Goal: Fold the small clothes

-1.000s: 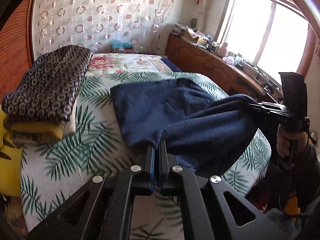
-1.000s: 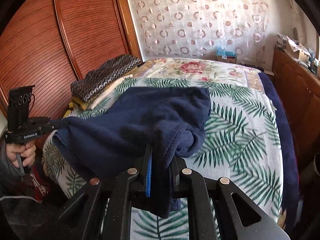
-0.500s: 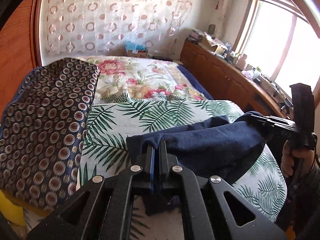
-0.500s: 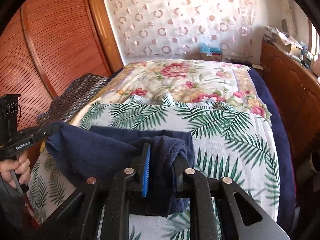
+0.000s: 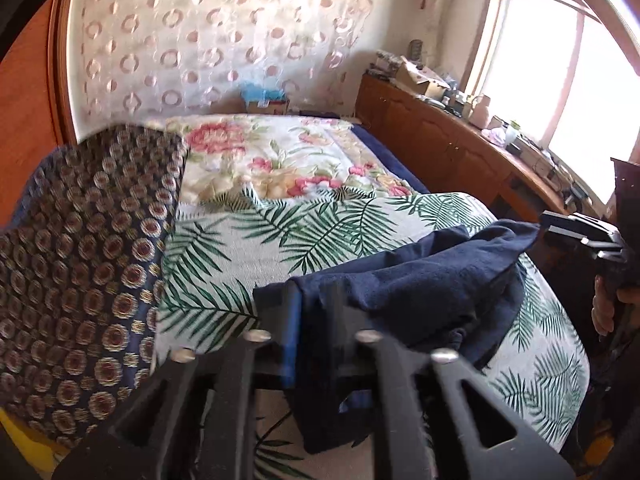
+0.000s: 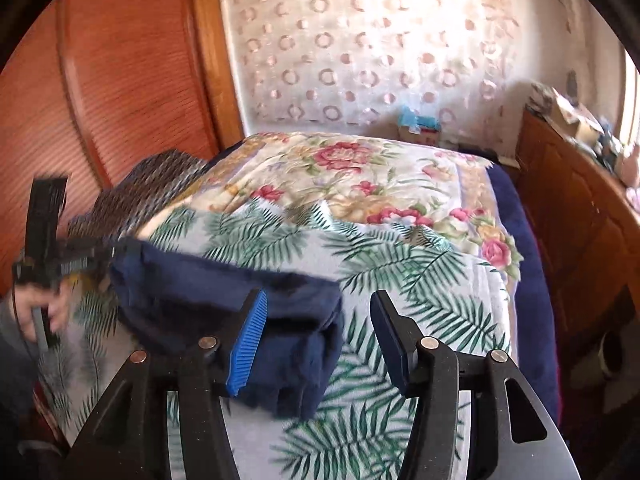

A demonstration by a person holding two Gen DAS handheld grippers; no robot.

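Right wrist view: the right gripper point(image 6: 320, 332) has its fingers spread wide, the navy fleece garment point(image 6: 224, 312) lying folded on the palm-leaf bedspread point(image 6: 420, 280) against its blue-padded finger. The left gripper point(image 5: 316, 320) (blurred) pinches the garment's other corner. A circle-patterned folded cloth point(image 5: 80, 260) lies beside.

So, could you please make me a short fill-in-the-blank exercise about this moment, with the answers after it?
1. The right gripper has its jaws ____.
2. The left gripper is shut on the ____ garment.
3. The garment lies on a bedspread printed with green ____.
4. The folded circle-patterned cloth lies to the ____ of the garment in the left wrist view.

Answers: open; navy; leaves; left
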